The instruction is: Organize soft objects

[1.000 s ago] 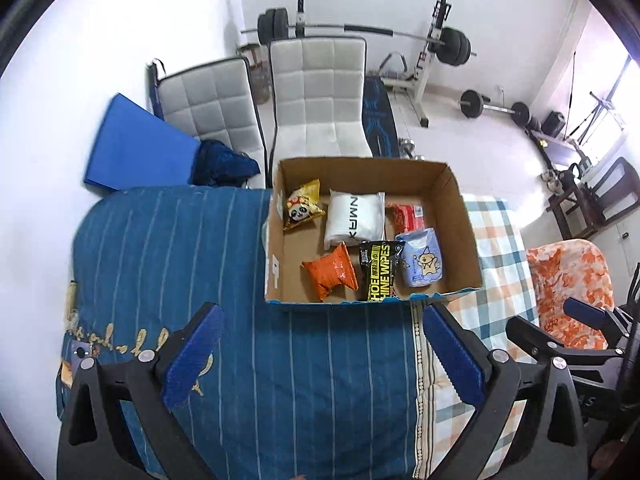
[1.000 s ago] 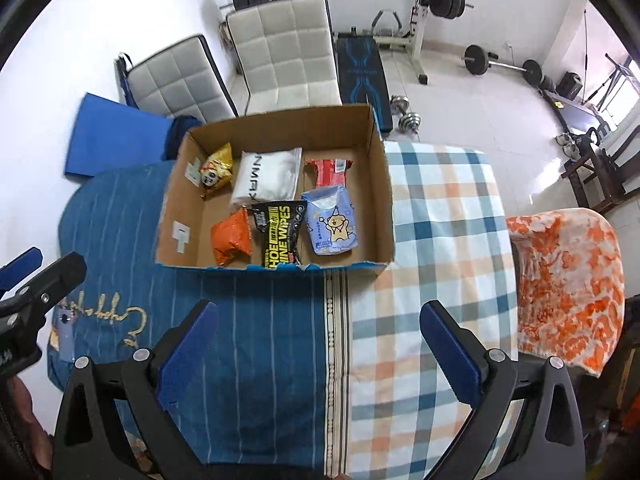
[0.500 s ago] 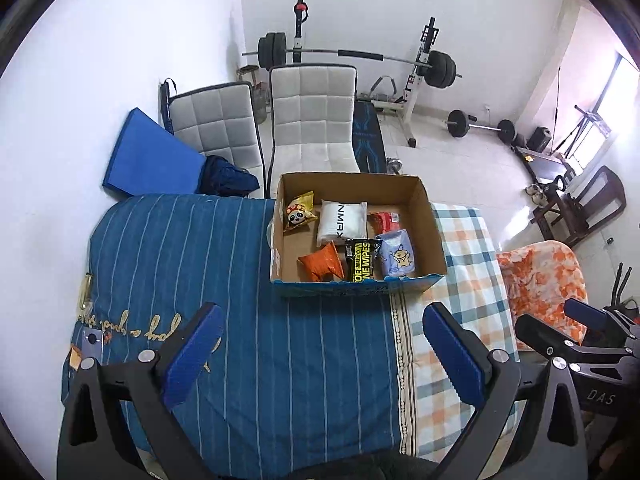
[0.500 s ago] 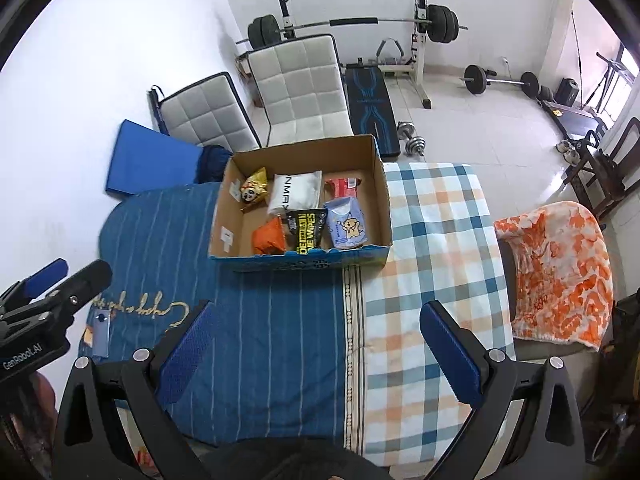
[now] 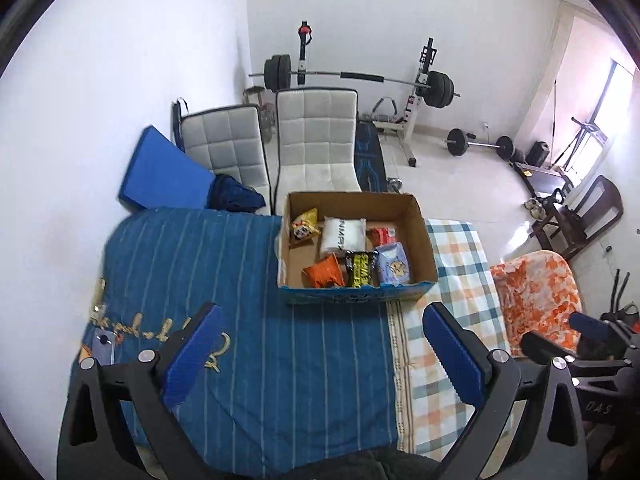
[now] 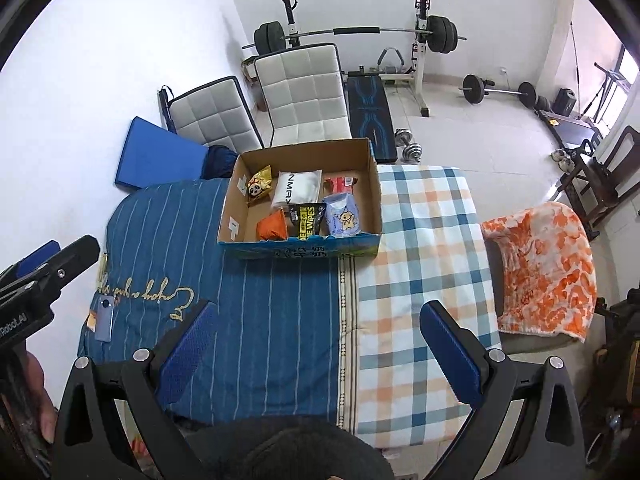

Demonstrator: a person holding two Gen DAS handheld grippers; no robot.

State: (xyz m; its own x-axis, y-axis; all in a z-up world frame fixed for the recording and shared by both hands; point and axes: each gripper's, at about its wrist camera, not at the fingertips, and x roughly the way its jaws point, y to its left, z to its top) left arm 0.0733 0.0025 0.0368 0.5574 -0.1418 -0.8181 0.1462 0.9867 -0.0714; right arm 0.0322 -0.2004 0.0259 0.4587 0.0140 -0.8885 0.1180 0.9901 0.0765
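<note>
While both tools, left tool (image 5: 320, 354) and right tool (image 6: 318, 350), hang released above the bed (image 6: 248, 312), six soft packs fill the cardboard box (image 6: 298, 254).

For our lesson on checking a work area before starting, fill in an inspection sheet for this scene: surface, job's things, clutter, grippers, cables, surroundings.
Surface: bed with a blue striped cover and a checked cover side by side.
Job's things: cardboard box holding an orange packet, black wipes pack, white pack, yellow packet, red packet and pale blue pack.
Clutter: phone on the blue striped cover.
Grippers: left gripper and right gripper both open, holding nothing.
Cables: nothing seen.
Surroundings: two white chairs, barbell rack, orange blanket.
</note>
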